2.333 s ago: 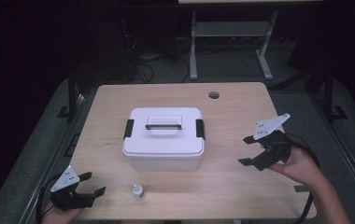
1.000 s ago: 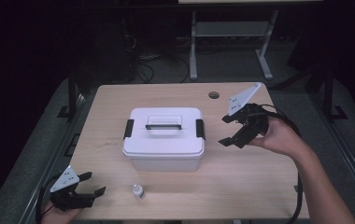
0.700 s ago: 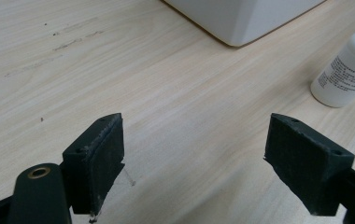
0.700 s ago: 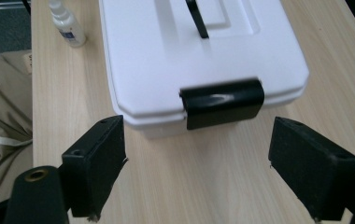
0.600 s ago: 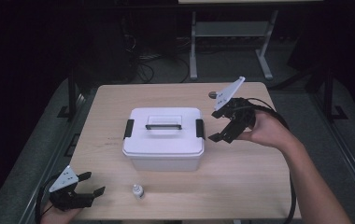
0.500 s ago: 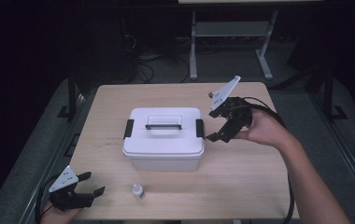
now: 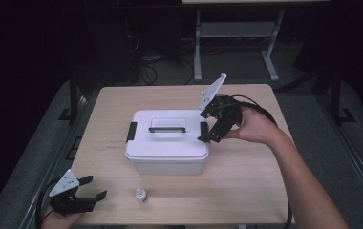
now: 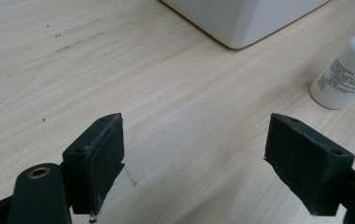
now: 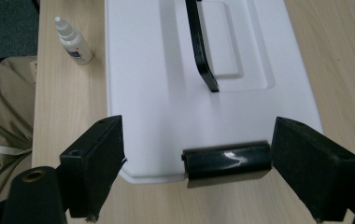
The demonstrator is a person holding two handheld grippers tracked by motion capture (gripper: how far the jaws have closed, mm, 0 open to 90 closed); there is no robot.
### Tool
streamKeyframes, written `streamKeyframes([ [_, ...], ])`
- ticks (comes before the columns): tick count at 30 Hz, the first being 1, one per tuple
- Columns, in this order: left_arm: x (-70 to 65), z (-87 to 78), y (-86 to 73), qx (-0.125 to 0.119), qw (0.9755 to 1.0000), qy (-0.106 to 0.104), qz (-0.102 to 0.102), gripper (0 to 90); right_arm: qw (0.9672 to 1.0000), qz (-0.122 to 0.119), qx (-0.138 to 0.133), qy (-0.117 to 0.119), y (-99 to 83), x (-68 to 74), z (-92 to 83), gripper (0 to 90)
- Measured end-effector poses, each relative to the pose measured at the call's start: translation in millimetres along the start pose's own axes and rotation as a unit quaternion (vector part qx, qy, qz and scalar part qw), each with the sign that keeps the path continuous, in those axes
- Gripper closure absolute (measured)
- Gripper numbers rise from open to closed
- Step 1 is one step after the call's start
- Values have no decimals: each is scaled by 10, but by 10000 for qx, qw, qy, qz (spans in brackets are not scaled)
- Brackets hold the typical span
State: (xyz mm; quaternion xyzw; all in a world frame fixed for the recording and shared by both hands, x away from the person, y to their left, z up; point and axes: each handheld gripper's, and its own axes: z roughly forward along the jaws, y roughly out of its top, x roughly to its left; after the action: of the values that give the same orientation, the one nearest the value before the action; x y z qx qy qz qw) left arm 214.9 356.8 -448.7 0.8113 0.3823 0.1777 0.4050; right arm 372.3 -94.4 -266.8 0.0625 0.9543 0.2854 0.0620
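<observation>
A white lidded box [image 7: 166,143] with a black handle [image 7: 167,129] and black side latches stands mid-table. My right gripper [image 7: 212,125] is open at the box's right end, tilted down toward the right latch [image 9: 227,161], which lies between its jaws in the right gripper view, nearer the right jaw. The lid [image 9: 166,70] and handle [image 9: 201,44] stretch away beyond it. My left gripper [image 7: 90,188] rests open at the table's front left corner, nothing between its jaws. A small white dropper bottle [image 7: 141,194] stands in front of the box, also the bottle [image 8: 351,65] to the gripper's right.
The wooden table [image 7: 246,171] has a round dark grommet near its back edge, behind the right gripper's grey plate [image 7: 213,91]. A metal stand [image 7: 237,33] sits on the dark floor beyond the table. A person's trouser leg [image 9: 3,121] lies past the table edge.
My right gripper has travelled from the table's right side leftward and forward to the box's right latch, tilting downward. The left gripper, box and bottle stayed put.
</observation>
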Motion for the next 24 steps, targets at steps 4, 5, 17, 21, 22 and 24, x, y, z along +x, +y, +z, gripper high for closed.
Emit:
streamKeyframes([
  [4, 0, 9, -5, 22, 10000, -2, -9, 196, 10000, -41, -18, 13, 96, -9, 63, 176],
  [5, 0, 9, -5, 22, 10000, -2, -9, 196, 10000, -41, -18, 13, 96, -9, 63, 176],
  [17, 2, 6, -8, -3, 10000, -27, -15, 196, 9998, -153, -66, 65, 295, -33, 201, 205],
  [21, 3, 7, -2, -8, 10000, -32, -6, 196, 9998, -193, -71, 73, 350, -31, 233, 210],
  [22, 4, 7, -3, -7, 10000, -31, -12, 196, 9998, -193, -71, 73, 350, -31, 233, 210],
  [24, 9, 4, -4, -2, 10000, -33, -3, 196, 9997, -218, -94, 96, 369, -40, 250, 215],
])
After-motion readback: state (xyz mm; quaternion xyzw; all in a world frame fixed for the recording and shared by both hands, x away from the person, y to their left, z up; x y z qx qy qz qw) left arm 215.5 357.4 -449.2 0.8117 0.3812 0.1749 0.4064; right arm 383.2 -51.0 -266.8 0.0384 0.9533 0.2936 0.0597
